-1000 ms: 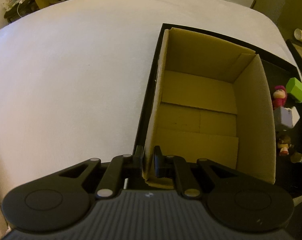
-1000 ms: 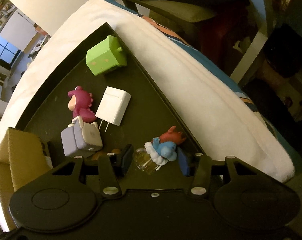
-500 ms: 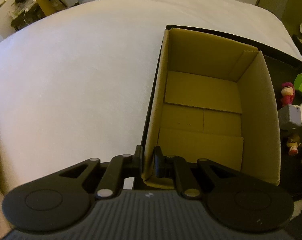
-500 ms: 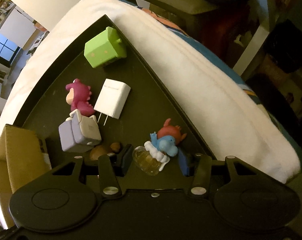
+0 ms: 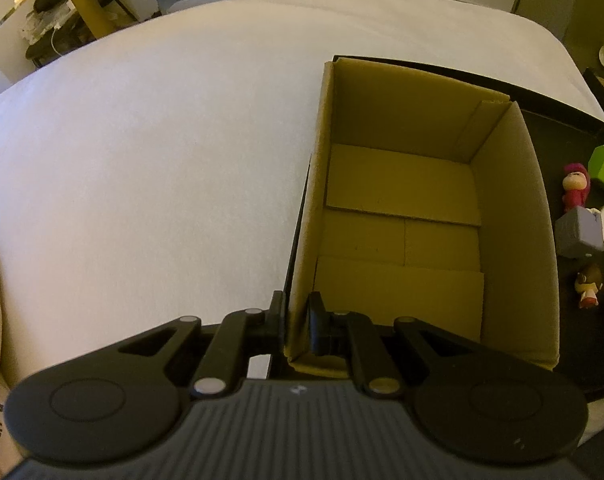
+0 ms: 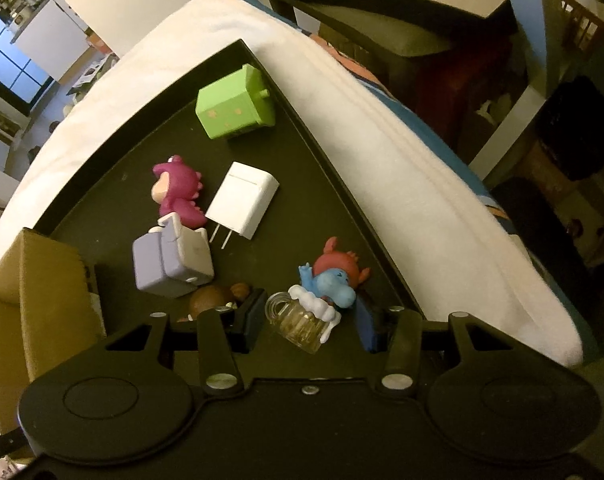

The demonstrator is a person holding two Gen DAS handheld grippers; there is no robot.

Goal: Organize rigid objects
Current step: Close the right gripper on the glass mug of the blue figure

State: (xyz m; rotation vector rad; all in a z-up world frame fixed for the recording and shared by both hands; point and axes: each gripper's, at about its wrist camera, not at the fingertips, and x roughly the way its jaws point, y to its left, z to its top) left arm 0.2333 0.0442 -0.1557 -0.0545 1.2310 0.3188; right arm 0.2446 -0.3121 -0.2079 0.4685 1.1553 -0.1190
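My left gripper (image 5: 295, 326) is shut on the near left wall of an empty cardboard box (image 5: 422, 216) that stands in a black tray (image 5: 558, 120). My right gripper (image 6: 308, 318) is open over the tray (image 6: 113, 208), its fingers on either side of a blue and red figurine on a clear mug (image 6: 318, 296). Beyond lie a white charger (image 6: 243, 200), a pink dinosaur figure (image 6: 177, 192), a lilac and white cube toy (image 6: 169, 260), a green cube toy (image 6: 235, 102) and a brown figure (image 6: 213, 298) by the left finger.
The tray sits on a white bed (image 5: 141, 160). The bed's right edge (image 6: 442, 200) drops off toward dark furniture. The box corner (image 6: 33, 288) shows at the left of the right wrist view. The toys also show right of the box (image 5: 582, 224).
The right gripper has come down and forward, so the blue and red figurine now sits between its fingers. The left gripper has kept its hold on the box wall while shifting slightly.
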